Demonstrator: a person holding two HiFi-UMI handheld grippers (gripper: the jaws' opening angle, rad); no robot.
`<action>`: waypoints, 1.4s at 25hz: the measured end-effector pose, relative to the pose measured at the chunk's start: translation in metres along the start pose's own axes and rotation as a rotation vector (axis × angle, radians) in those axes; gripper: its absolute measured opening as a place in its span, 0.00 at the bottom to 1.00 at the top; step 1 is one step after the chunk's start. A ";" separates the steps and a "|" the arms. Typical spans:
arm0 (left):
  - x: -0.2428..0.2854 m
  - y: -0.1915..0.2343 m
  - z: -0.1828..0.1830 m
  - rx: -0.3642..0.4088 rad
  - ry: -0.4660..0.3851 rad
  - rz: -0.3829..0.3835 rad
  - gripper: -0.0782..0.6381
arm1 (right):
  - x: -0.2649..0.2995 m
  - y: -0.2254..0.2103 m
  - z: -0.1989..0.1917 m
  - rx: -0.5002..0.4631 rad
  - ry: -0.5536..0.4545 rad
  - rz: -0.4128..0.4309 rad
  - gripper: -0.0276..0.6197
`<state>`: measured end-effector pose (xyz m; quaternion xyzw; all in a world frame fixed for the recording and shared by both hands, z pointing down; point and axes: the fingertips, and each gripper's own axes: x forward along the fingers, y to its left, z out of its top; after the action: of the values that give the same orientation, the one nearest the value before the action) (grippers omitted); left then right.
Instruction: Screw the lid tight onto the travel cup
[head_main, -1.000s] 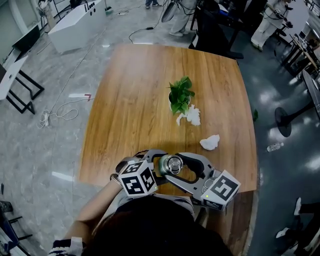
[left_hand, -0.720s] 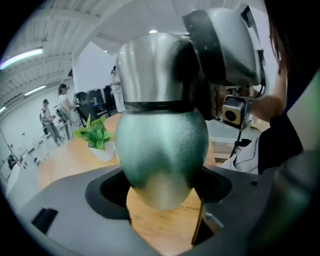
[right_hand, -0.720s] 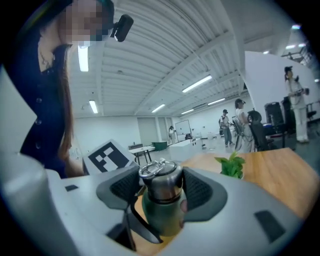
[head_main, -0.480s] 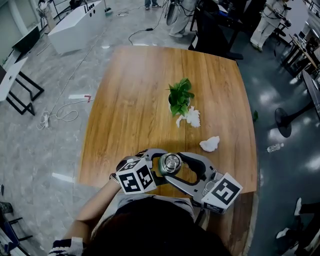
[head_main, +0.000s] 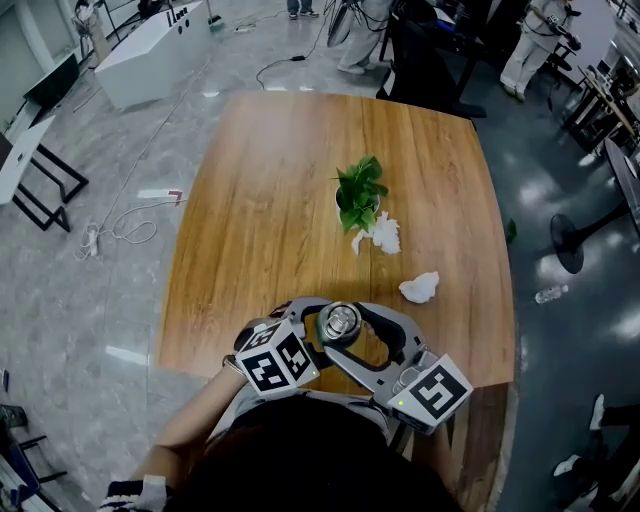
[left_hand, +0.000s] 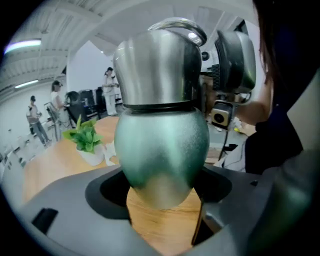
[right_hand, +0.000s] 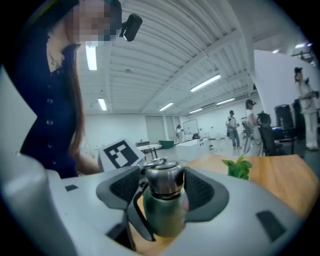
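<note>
grey left tool, grey right tool, black-and-white marker cubes; dark blue buttoned top

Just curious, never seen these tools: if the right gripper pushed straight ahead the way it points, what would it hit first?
The cup: its lid already sits between the right gripper's jaws. Behind it, probably, comes the left gripper; depth is hard to judge.

The cup body is coated in a green, matt, finely grained finish. The lid is made of smooth, shiny brushed steel. The left gripper and right gripper are shelled in smooth matt grey plastic, with dark ribbed pads. The table is finished in satin, grained wood. Crumpled white paper is seen on it. The floor is polished and glossy.
</note>
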<state>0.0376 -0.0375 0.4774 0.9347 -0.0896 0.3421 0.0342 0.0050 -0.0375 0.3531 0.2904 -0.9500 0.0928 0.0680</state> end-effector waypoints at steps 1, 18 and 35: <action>-0.002 -0.007 -0.001 0.039 0.001 -0.056 0.65 | -0.001 0.004 -0.003 -0.010 0.026 0.034 0.46; -0.010 -0.030 -0.006 0.198 0.035 -0.198 0.65 | -0.002 0.020 -0.007 -0.059 0.031 0.107 0.45; -0.010 -0.031 -0.004 0.224 0.056 -0.223 0.65 | -0.005 0.014 -0.006 -0.078 0.031 0.071 0.45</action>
<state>0.0338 -0.0054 0.4738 0.9269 0.0543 0.3701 -0.0301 0.0011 -0.0220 0.3563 0.2520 -0.9614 0.0624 0.0908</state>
